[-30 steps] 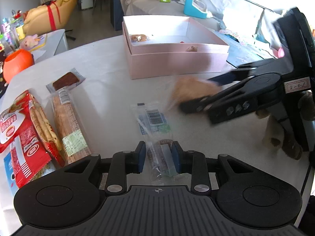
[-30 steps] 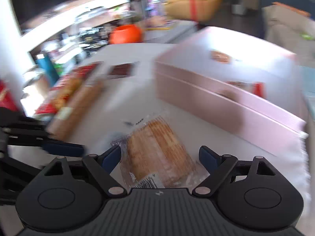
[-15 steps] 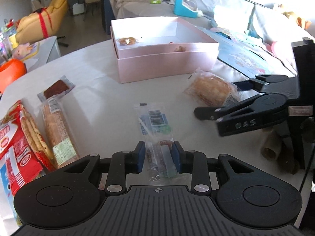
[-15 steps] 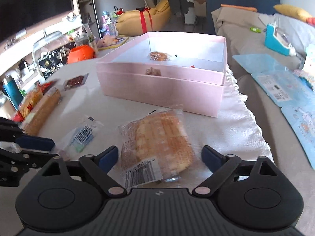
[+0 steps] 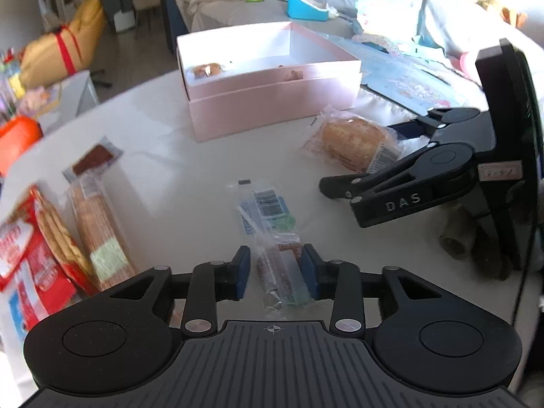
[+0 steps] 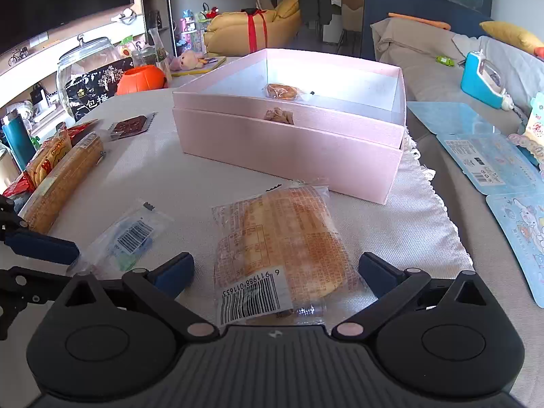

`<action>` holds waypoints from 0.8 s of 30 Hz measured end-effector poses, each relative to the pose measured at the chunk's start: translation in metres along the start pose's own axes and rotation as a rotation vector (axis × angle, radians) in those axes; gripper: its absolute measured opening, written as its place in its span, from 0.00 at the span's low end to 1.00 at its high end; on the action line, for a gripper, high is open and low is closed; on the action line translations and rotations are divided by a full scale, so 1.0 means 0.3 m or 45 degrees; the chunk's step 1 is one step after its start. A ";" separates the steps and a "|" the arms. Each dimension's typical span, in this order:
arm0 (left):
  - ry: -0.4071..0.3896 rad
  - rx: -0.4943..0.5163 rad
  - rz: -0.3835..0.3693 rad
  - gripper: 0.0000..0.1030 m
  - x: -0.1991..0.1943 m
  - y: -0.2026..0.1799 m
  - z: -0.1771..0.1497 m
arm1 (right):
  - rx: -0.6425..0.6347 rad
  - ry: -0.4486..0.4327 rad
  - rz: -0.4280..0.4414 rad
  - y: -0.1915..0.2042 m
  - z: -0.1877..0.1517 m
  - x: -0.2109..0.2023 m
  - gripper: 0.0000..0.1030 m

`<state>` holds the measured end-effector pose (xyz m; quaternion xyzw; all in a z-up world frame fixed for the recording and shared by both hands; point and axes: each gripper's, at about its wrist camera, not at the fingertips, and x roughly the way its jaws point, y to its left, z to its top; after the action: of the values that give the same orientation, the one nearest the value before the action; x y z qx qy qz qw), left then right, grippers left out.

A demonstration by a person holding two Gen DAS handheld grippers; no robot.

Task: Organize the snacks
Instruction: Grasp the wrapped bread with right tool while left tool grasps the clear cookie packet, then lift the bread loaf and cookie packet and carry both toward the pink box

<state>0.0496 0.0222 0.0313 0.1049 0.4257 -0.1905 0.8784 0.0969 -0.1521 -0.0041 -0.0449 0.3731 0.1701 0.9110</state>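
The wrapped bread bun lies flat on the counter, just in front of the pink box, with your right gripper straddling its near end. Its jaws are opening wide and neither pad touches the wrapper, so nothing is held there. To your left, the clear snack packet lies lengthwise on the counter with its near end between the pads of your left gripper. Those jaws are opening too, and a sliver of space shows on each side of the packet, so it looks released rather than pinched.

My reading is that both snacks sit loose and need a clean pickup before going into the box, which already holds a couple of small items.

For the bun:
- Bring the pads down level with its middle, not the loose film at the barcode end.
- Close gently; it looks soft and will squash.
- Lift clear of the box wall before moving over it.

For the packet, grip across the firmer filled part near the pads; the slick film would probably slip otherwise.

The long biscuit packs and the red bags wait well off to the left, apart from both grippers.
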 end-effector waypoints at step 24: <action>0.019 -0.124 -0.032 0.51 0.038 0.016 -0.005 | 0.025 -0.010 0.027 -0.009 -0.004 -0.006 1.00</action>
<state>0.0570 0.0243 0.0215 0.0579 0.4422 -0.1798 0.8768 0.0960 -0.1554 -0.0037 -0.0312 0.3718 0.1761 0.9109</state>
